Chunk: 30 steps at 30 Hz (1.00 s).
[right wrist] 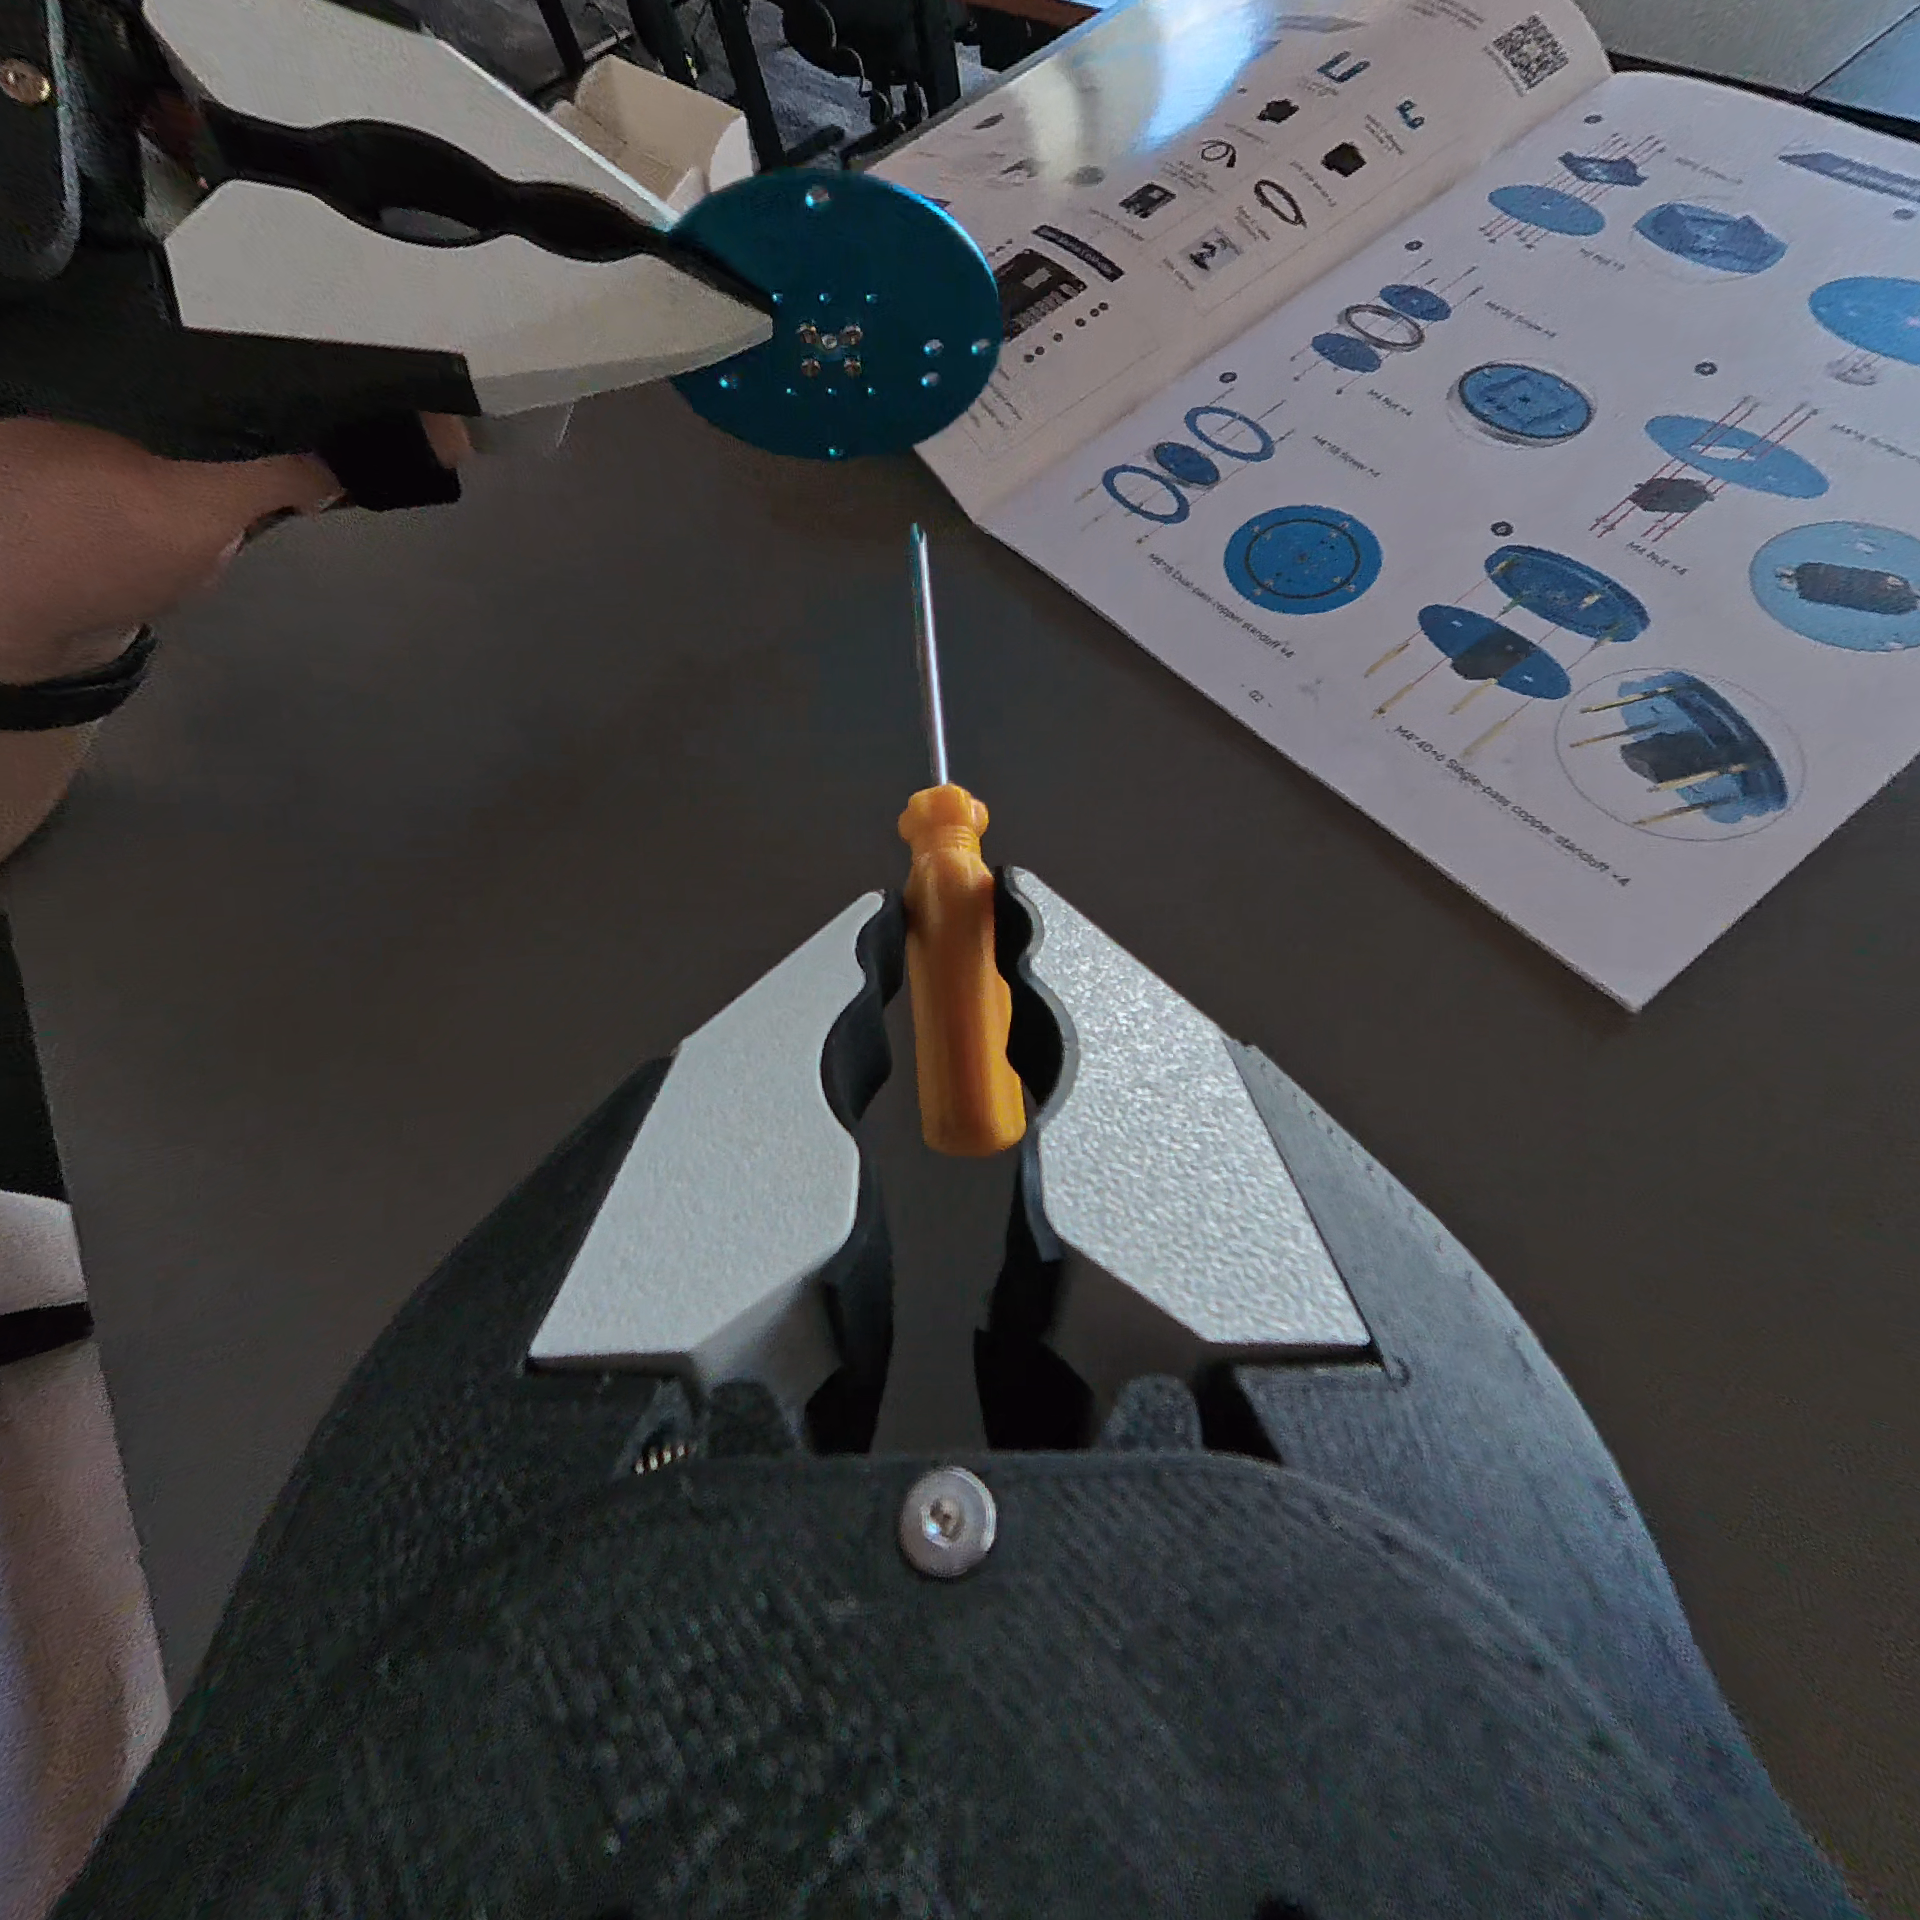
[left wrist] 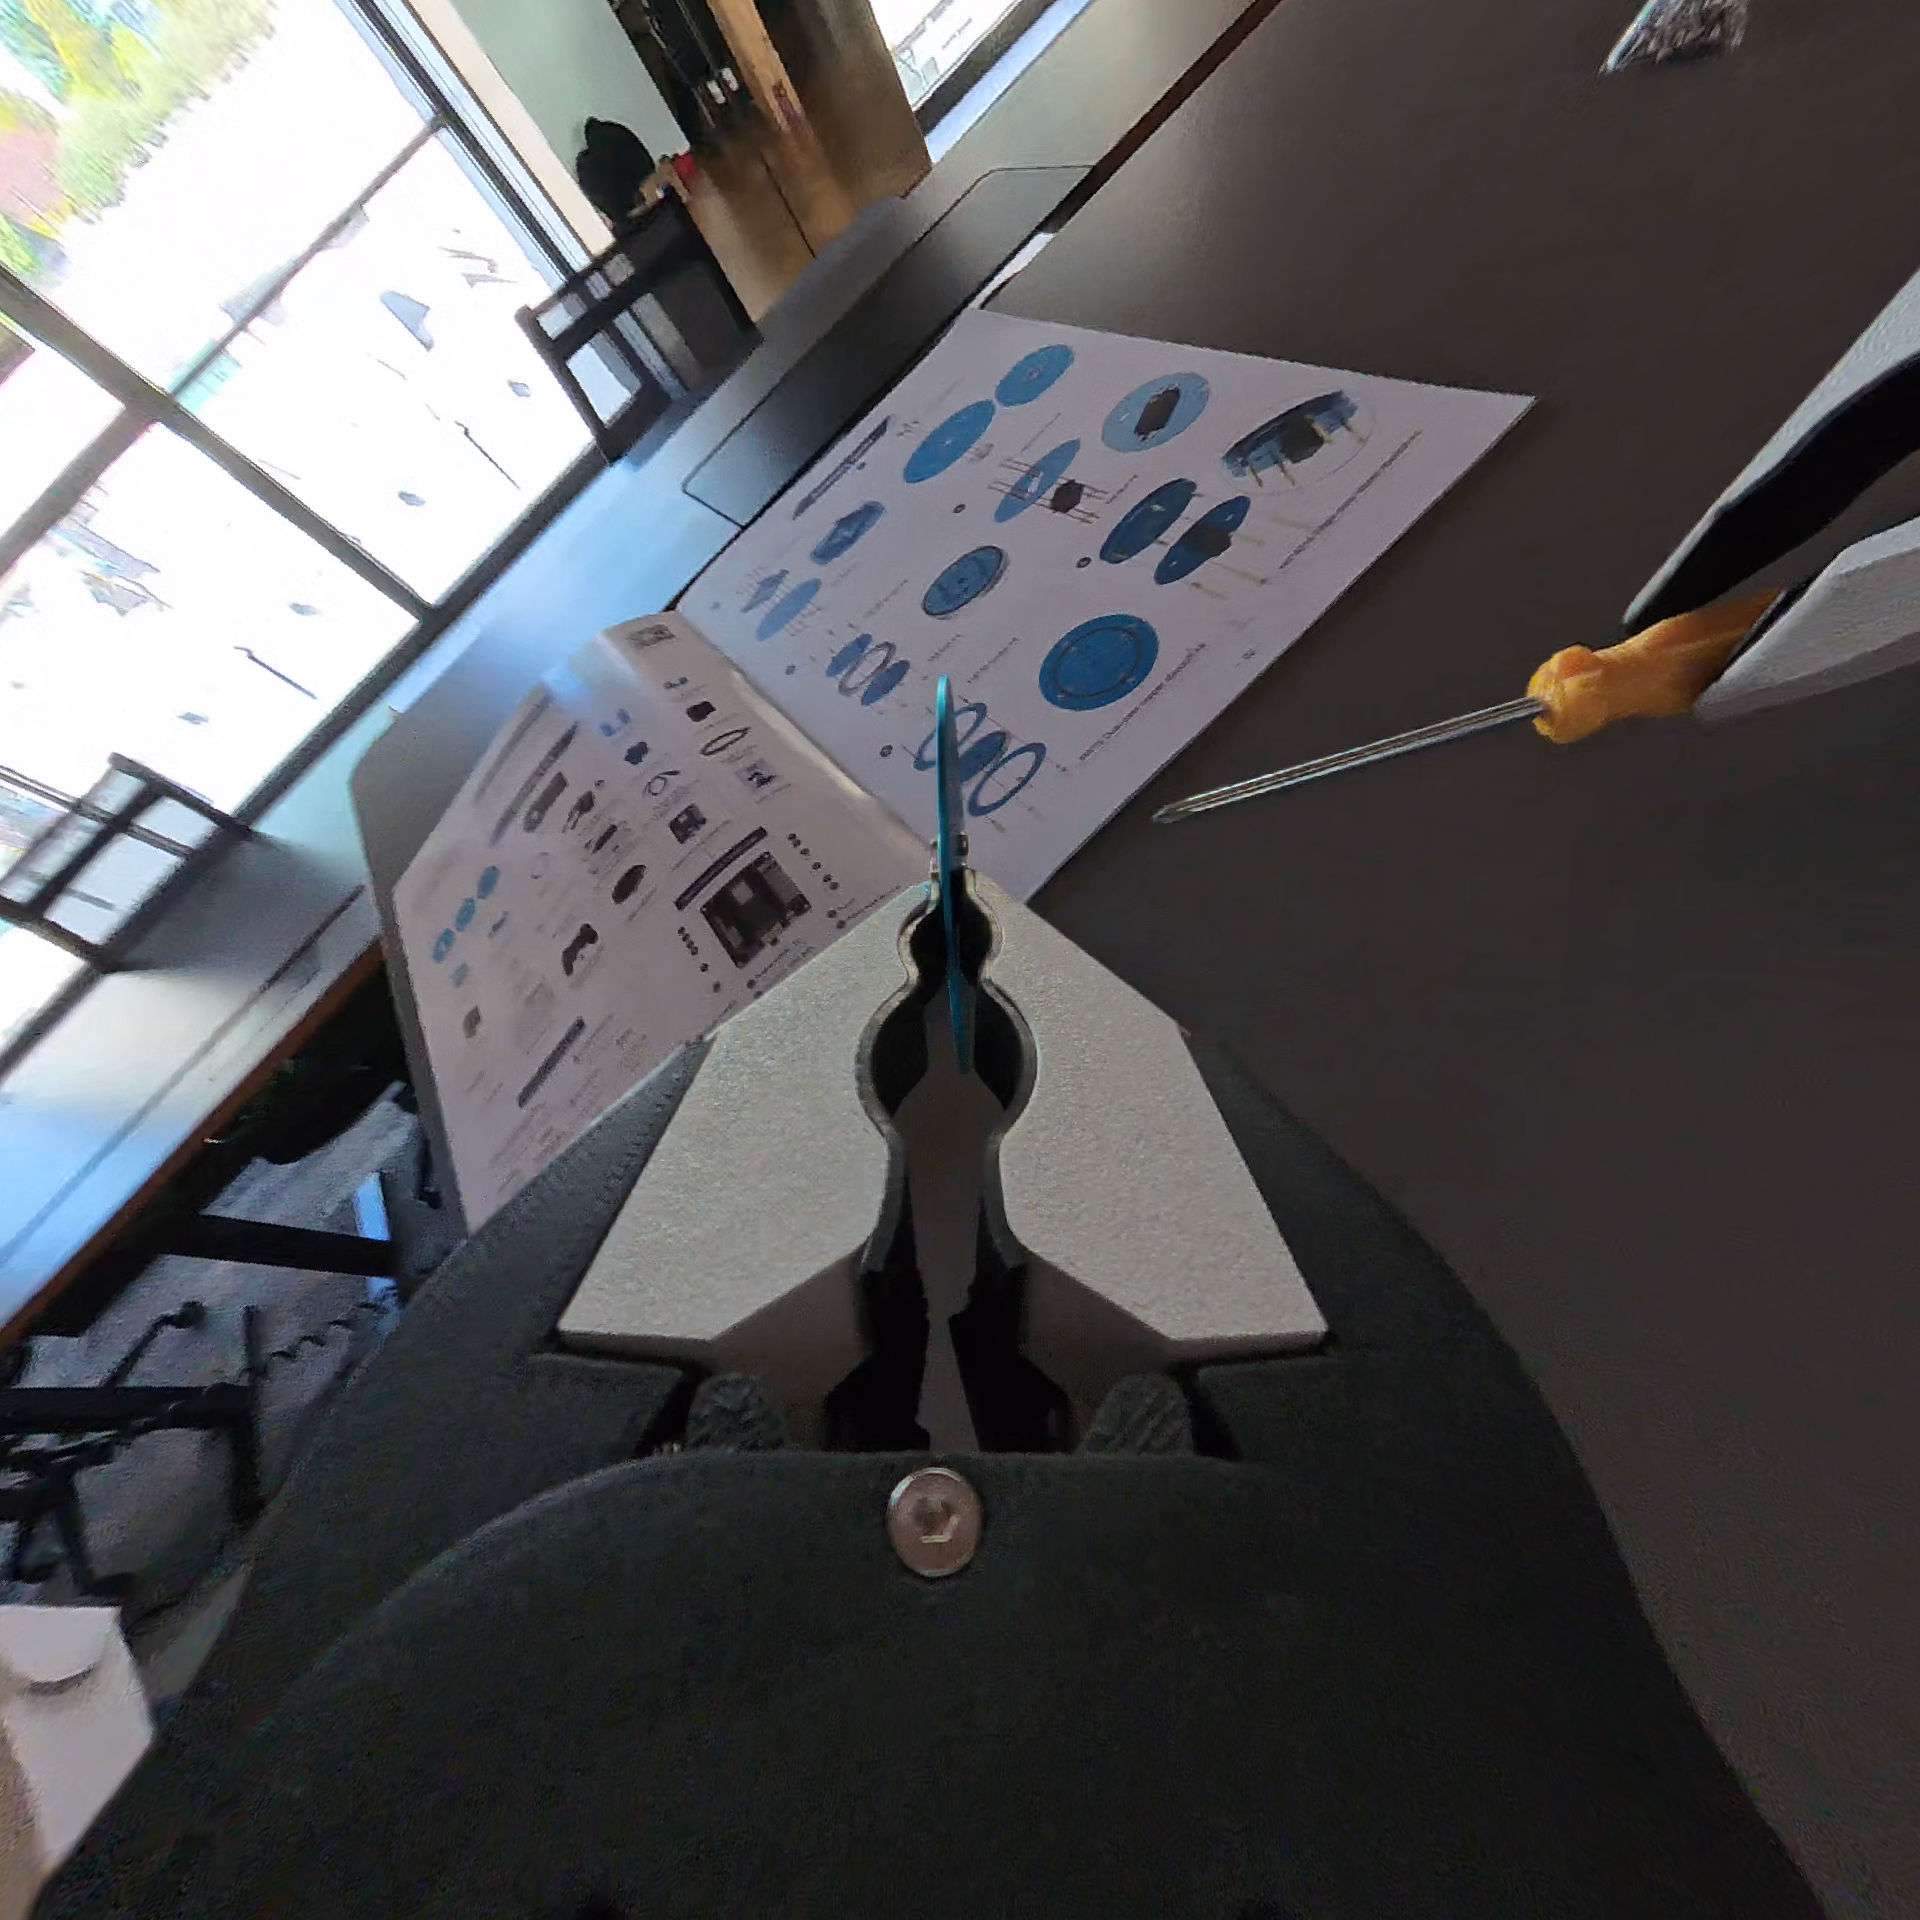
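Left gripper [left wrist: 951, 883]: clamped on a blue round metal plate [right wrist: 836, 312], pinching it by one edge near the fingertips; the plate hangs in the air above the table [right wrist: 520, 779], drilled face toward the right wrist camera.
Right gripper [right wrist: 951, 883]: clenched around the orange handle of a small screwdriver [right wrist: 956, 977]; the thin shaft sticks out forward, tip just below the plate and not touching it.
Plate detail: small holes around the rim, a cluster of screws or holes near the centre.
Nearby: an open instruction booklet [right wrist: 1455, 520] lies flat on the dark table, beside and beyond both tools.
Person: a hand [right wrist: 156, 520] holds the left gripper's grip.
Risk, plate: the hold is only an edge pinch, so I judge a push from the screwdriver tip could swivel or pop the plate loose.
Risk, screwdriver: only the upper handle is visibly pinched between the fingertips, so the handle may twist or slide back under end load.
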Each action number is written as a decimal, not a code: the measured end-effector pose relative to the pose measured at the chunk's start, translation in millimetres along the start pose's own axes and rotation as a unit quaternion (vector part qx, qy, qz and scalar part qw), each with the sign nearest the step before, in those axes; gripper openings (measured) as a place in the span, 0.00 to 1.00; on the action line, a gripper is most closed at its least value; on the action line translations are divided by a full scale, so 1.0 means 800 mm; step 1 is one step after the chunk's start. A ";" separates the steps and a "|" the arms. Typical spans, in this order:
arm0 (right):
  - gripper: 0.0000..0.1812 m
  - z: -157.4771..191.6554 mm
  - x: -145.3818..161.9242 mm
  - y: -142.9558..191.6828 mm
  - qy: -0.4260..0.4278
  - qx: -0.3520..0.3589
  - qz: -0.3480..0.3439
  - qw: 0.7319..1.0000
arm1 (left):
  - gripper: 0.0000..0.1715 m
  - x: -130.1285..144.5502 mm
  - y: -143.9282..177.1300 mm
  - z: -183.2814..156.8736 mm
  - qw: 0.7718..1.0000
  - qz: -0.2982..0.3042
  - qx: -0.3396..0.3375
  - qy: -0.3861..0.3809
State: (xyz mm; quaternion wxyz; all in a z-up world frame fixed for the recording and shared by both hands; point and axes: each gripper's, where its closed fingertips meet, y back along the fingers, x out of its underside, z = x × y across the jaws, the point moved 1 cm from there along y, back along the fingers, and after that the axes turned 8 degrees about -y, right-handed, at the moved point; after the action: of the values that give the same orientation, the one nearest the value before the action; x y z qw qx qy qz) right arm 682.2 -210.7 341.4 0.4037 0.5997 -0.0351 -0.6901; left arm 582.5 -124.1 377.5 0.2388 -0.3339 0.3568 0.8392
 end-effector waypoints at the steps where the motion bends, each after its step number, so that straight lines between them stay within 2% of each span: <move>1: 0.09 0.001 0.003 0.004 0.001 -0.002 0.001 1.000 | 0.00 0.000 0.005 0.001 0.999 -0.002 0.018 0.040; 3: 0.09 0.002 0.010 0.014 0.015 -0.002 0.002 1.000 | 0.00 0.002 0.018 0.002 0.986 -0.020 0.069 0.151; 5: 0.09 0.000 0.026 0.020 0.035 -0.009 0.022 0.999 | 0.00 0.013 0.029 -0.005 0.950 -0.030 0.150 0.273; 9: 0.09 -0.014 0.044 0.028 0.080 -0.004 0.048 0.996 | 0.00 0.046 0.041 -0.022 0.825 -0.028 0.312 0.470; 11: 0.09 -0.017 0.048 0.030 0.099 -0.010 0.057 0.993 | 0.00 0.061 0.045 -0.015 0.781 -0.038 0.333 0.527; 13: 0.10 -0.022 0.051 0.029 0.106 -0.009 0.066 0.992 | 0.00 0.081 0.048 -0.012 0.759 -0.021 0.342 0.554; 15: 0.10 -0.022 0.052 0.026 0.109 -0.017 0.064 0.992 | 0.00 0.095 0.050 -0.011 0.747 -0.003 0.350 0.566; 18: 0.10 -0.019 0.050 0.023 0.101 -0.033 0.058 0.993 | 0.02 0.111 0.051 -0.009 0.746 0.019 0.347 0.568; 22: 0.10 -0.019 0.051 0.023 0.103 -0.037 0.057 0.992 | 0.20 0.123 0.054 0.001 0.770 0.049 0.327 0.546; 25: 0.10 -0.018 0.051 0.023 0.119 -0.031 0.054 0.991 | 0.23 0.127 0.066 0.017 0.809 0.058 0.300 0.501; 30: 0.10 -0.017 0.051 0.024 0.148 -0.017 0.049 0.988 | 0.21 0.126 0.097 0.039 0.882 0.005 0.234 0.409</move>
State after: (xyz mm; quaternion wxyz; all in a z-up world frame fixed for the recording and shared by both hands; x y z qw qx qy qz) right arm 705.8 -242.3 314.9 0.4483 0.6854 0.0072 -0.5737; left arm 454.0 -133.0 354.3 0.1386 -0.5795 0.6107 0.5215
